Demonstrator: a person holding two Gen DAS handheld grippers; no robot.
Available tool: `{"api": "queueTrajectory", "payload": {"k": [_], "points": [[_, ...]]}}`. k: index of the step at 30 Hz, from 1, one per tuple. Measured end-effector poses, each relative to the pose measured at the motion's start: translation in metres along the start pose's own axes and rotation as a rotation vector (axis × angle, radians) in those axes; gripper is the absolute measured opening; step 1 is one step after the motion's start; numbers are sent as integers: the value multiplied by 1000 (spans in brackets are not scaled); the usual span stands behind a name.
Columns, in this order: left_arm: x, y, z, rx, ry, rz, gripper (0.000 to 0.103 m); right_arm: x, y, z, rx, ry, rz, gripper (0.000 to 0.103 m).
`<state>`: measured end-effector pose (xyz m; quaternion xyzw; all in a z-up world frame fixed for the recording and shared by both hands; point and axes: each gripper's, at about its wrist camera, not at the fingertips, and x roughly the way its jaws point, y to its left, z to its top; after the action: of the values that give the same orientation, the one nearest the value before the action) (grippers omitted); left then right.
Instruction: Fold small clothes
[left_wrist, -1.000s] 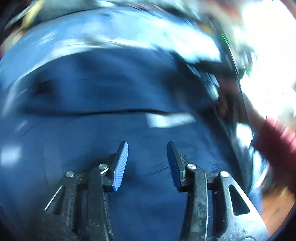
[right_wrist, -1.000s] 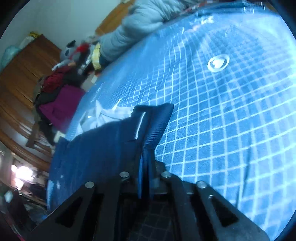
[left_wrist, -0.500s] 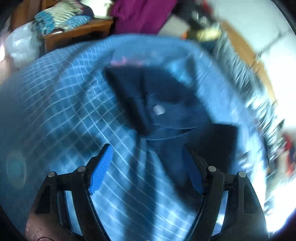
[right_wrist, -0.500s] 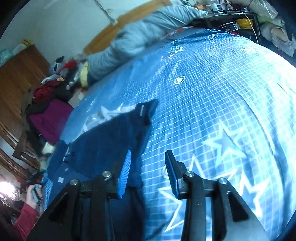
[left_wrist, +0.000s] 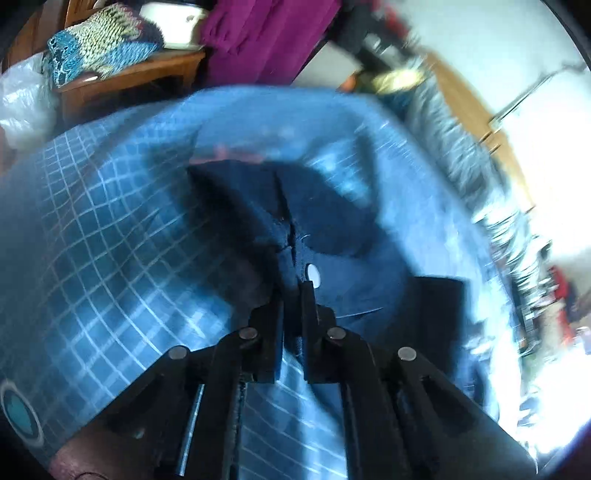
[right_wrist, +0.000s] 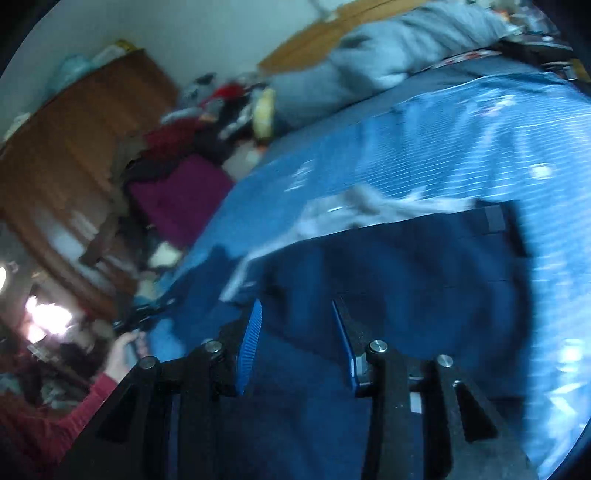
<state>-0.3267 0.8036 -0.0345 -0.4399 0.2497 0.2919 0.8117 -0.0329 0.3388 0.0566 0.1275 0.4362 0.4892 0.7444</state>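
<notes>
The navy garment (left_wrist: 332, 221) lies on the checked bedspread (left_wrist: 110, 240); the left gripper (left_wrist: 293, 295) has just pinched its fold; the right gripper (right_wrist: 295, 332) hovers above it, jaws parted, empty; lift evenly, keeping edges aligned.

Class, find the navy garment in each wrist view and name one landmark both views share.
Left wrist: navy garment centre, bunched, pinched by the shut left tongs.
Right wrist: navy garment fills the lower centre, spread beyond the open right tongs.
Shared landmark: the purple cloth beside the bed.
</notes>
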Motion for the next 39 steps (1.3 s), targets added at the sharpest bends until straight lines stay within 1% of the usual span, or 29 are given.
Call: {"api": "queueTrajectory", "payload": {"k": [2, 3, 5, 6, 7, 8, 9, 10, 11, 12, 14, 15, 16, 17, 19, 20, 21, 23, 25, 26, 28, 29, 31, 32, 34, 37, 39], "points": [[-20, -14, -8, -5, -34, -105, 4, 38, 32, -2, -24, 56, 81, 43], [-32, -22, -14, -2, -44, -161, 3, 60, 48, -2, -25, 84, 136, 43], [-42, -33, -21, 4, -55, -241, 2, 106, 84, -4, -20, 155, 271, 43], [-48, -39, -26, 9, -53, -273, 2, 127, 102, -4, -21, 181, 318, 43], [-47, -44, -24, 17, -48, -289, 2, 149, 119, -5, -17, 216, 380, 44], [-50, -46, -24, 32, -43, -288, 2, 173, 137, -5, -13, 262, 433, 45], [-51, -44, -25, 41, -40, -270, 2, 189, 151, -7, -17, 284, 444, 45], [-50, -40, -25, 28, -34, -258, 3, 204, 166, -8, -24, 305, 466, 45], [-46, -33, -22, 2, -7, -261, 3, 218, 178, -10, -21, 333, 503, 45], [-38, -28, -20, -32, 40, -263, 3, 226, 187, -12, -14, 350, 517, 45], [-27, -18, -19, -50, 104, -223, 3, 234, 200, -15, -17, 364, 533, 45], [-23, -13, -22, -50, 135, -222, 3, 234, 204, -17, -20, 363, 536, 46], [-20, -16, -25, -52, 156, -224, 4, 235, 203, -20, -19, 363, 534, 50], [-14, -19, -28, -47, 179, -217, 4, 235, 201, -23, -14, 363, 527, 55], [-4, -17, -35, -44, 203, -228, 4, 237, 193, -28, 13, 367, 504, 56], [-1, -15, -37, -54, 205, -236, 8, 240, 188, -30, 38, 372, 493, 56], [4, -10, -38, -73, 205, -241, 10, 242, 183, -30, 61, 374, 483, 56], [5, -1, -43, -112, 193, -224, 19, 241, 177, -31, 80, 368, 472, 56], [7, 11, -48, -150, 172, -244, 19, 241, 175, -28, 79, 362, 463, 56], [5, 15, -49, -161, 159, -255, 22, 241, 174, -27, 78, 362, 462, 57], [1, 19, -48, -174, 130, -278, 24, 243, 171, -25, 74, 360, 454, 62], [0, 19, -47, -183, 114, -293, 29, 244, 170, -25, 74, 361, 452, 65], [-3, 24, -42, -199, 78, -298, 37, 249, 169, -25, 77, 363, 449, 67], [-5, 27, -38, -205, 62, -289, 37, 251, 169, -25, 80, 365, 447, 67], [-5, 31, -32, -220, 56, -297, 37, 256, 168, -27, 86, 371, 450, 67], [0, 29, -28, -210, 66, -286, 37, 261, 168, -32, 90, 380, 449, 67], [4, 29, -27, -206, 74, -271, 35, 263, 167, -35, 92, 387, 446, 67]]}}
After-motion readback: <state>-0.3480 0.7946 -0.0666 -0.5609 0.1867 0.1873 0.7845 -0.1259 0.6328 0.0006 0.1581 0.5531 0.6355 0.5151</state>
